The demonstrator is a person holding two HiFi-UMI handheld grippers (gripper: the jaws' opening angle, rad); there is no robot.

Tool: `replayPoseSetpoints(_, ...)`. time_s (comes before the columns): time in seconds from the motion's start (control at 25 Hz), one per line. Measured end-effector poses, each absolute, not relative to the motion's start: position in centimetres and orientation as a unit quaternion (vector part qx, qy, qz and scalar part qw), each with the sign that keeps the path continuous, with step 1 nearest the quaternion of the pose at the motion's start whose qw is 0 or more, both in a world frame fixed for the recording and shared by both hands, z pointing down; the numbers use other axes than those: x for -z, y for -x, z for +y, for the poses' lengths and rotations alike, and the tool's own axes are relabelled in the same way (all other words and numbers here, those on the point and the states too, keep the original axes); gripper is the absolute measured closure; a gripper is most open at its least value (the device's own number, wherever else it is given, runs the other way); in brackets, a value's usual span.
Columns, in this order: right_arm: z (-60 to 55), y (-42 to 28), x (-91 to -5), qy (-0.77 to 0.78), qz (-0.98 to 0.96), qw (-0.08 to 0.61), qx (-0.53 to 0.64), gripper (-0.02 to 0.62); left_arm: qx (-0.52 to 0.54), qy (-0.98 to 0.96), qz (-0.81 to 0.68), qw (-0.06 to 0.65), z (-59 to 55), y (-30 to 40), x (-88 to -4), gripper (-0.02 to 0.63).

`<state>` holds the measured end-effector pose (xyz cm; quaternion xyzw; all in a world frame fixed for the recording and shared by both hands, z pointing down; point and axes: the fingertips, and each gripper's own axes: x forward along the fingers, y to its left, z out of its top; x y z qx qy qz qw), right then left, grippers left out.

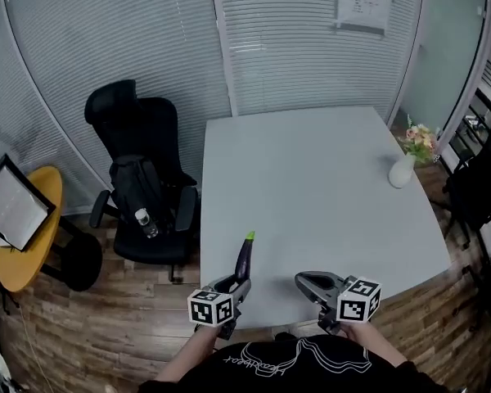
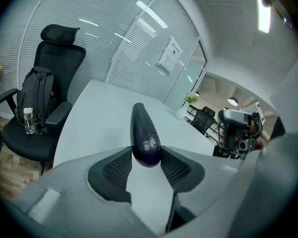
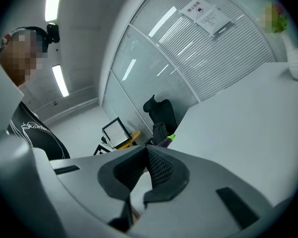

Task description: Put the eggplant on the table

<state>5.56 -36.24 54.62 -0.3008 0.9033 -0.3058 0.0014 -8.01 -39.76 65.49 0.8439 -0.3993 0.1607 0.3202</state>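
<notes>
over the near edge of the pale grey table [image 1: 327, 178], the left gripper [image 1: 237, 283] pinches the dark purple, green-stemmed eggplant [image 1: 244, 258] by its fat end, seemingly not yet set down. the right gripper [image 1: 305, 282] is pressed together on nothing (idle alongside). next: lower the eggplant until it rests flat, then spread the jaws.

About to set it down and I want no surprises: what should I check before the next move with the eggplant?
1. Grip: left gripper is shut on the dark purple eggplant with the green stem, a pad on each side. Ok.
2. Eggplant over the light grey table, inside its near edge. Ok.
3. Tabletop ahead of the eggplant is bare. Ok.
4. Eggplant resting on the tabletop. Cannot tell.
5. Right gripper is shut, empty and off to the side. Ok.
6. White vase of flowers stands far off at the table's right edge. Ok.
</notes>
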Motion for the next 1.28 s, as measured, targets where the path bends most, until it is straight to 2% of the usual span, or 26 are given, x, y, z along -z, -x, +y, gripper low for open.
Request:
replayPoseSetpoints(0.4,-36.8,-5.9,-55.4,0.304,0.898,-0.005,0.317,0.586,-0.192,-0.827,-0.400,0.346,-39.7,8.5,-70.1,0.422)
replayPoseSetpoints(1.28,-36.0,-6.7,-56.0,0.314,0.892,-0.003,0.325,0.586,-0.236,-0.808,-0.406,0.356,-39.4,8.6,-73.3,0.422)
